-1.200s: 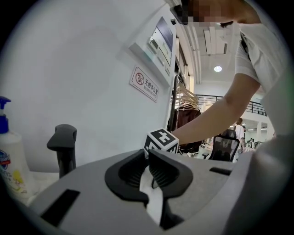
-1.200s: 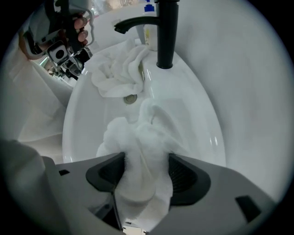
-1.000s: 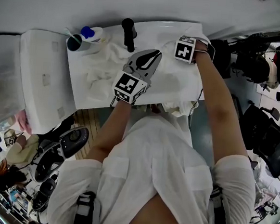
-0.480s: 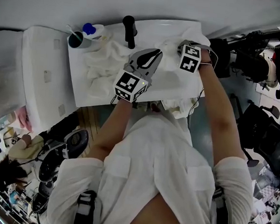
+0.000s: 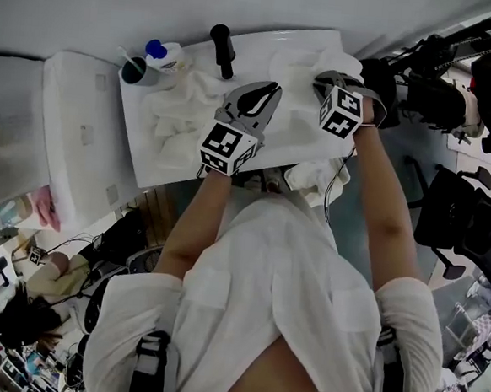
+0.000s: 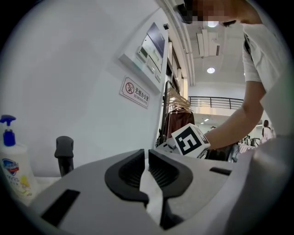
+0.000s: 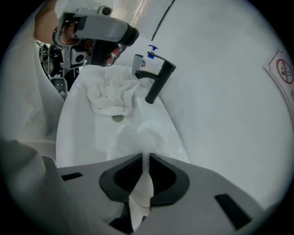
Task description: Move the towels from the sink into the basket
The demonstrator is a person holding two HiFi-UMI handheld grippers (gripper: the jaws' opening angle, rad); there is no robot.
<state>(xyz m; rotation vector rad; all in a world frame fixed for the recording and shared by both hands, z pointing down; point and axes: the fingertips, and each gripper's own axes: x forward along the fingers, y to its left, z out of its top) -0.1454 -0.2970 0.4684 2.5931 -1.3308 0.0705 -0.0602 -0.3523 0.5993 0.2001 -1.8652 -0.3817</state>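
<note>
Right tool [image 7: 143,157] has just been closing and is clamped on a white towel [image 7: 141,186], held over the right end of the sink [image 5: 146,170]. Left tool [image 6: 147,155] is pinched shut mid-sink, with nothing in it that I can see. So 1 towel is in hand but not in the basket yet. A heap of towels [image 7: 112,94] is left by the faucet [image 7: 156,85] at the left end. Can't spot the basket for sure. The wall's tight along the far edge; the near side looks open.
</note>
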